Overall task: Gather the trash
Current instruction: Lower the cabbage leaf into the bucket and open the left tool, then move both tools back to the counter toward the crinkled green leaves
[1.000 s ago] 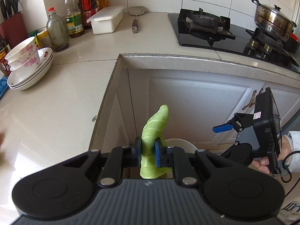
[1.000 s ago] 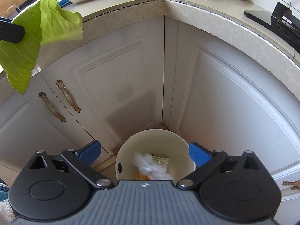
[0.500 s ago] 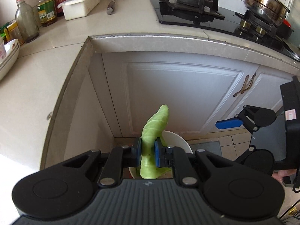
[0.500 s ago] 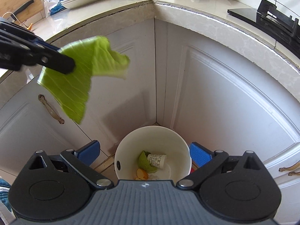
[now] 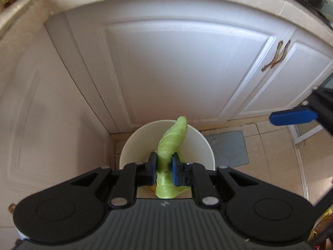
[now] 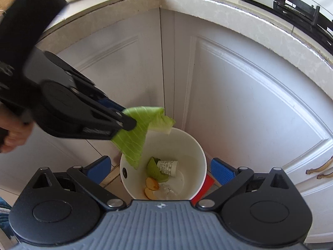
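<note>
My left gripper (image 5: 164, 167) is shut on a green cabbage leaf (image 5: 171, 139) and holds it just above the white trash bin (image 5: 135, 145) on the floor in the cabinet corner. In the right wrist view the left gripper (image 6: 127, 123) comes in from the left with the leaf (image 6: 135, 137) hanging over the bin's left rim (image 6: 199, 145). The bin holds a paper cup (image 6: 167, 167), a green scrap and peel pieces. My right gripper (image 6: 159, 167) is open and empty, its blue pads either side of the bin.
White cabinet doors (image 5: 177, 68) with bronze handles (image 5: 274, 56) meet in the corner behind the bin. The countertop edge (image 6: 239, 6) overhangs above. A grey mat (image 5: 226, 148) lies on the tiled floor to the right. A red object (image 6: 204, 189) lies beside the bin.
My left gripper has come down from counter height with the leaf, now right over the bin. The right gripper has stayed open above the bin.
</note>
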